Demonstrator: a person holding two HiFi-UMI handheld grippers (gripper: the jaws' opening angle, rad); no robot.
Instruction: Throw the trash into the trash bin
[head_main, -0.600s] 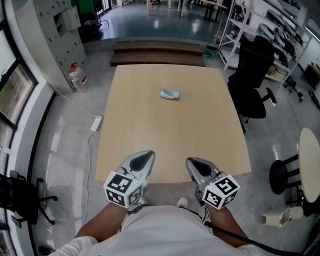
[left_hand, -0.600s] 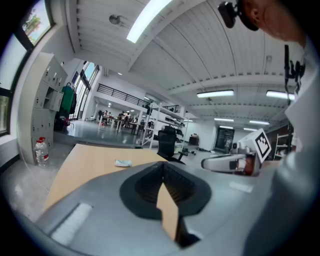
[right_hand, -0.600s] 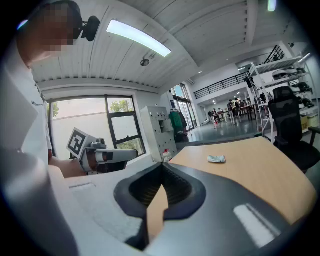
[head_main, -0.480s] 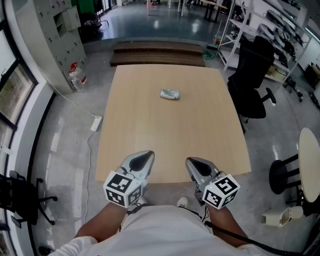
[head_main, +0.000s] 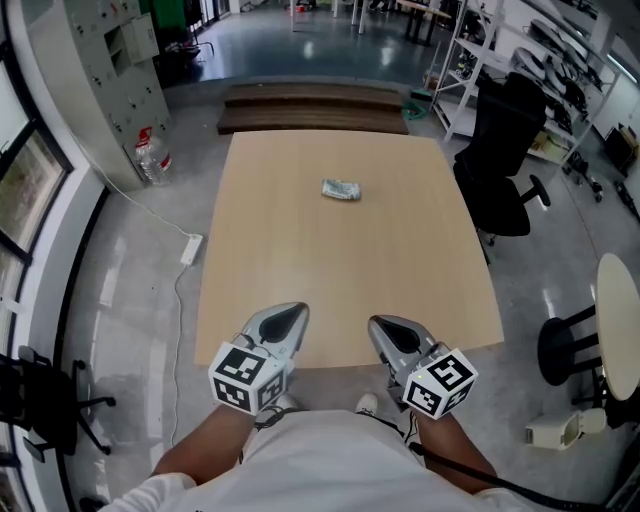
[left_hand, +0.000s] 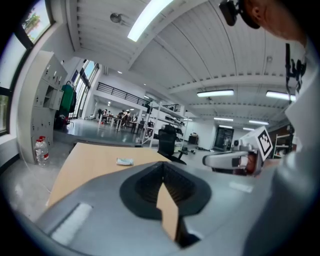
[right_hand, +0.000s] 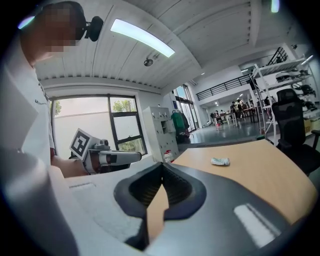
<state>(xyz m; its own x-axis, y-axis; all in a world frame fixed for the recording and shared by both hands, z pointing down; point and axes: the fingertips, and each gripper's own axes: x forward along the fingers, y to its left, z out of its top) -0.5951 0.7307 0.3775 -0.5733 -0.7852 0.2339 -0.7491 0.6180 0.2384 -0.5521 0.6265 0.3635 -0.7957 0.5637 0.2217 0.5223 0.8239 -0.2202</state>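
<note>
Head view: trash (head_main: 340, 189), long axis left-right; left claw (head_main: 293, 310) and right claw (head_main: 385, 325) closed.

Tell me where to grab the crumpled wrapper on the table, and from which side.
Pinch the crumpled wrapper across its narrow middle, coming from the near side and angled down. It lies low and alone on the table, longer left to right, so jaws spanning its short width should probably catch the raised crumples. The right gripper is shut, so open it first.
</note>
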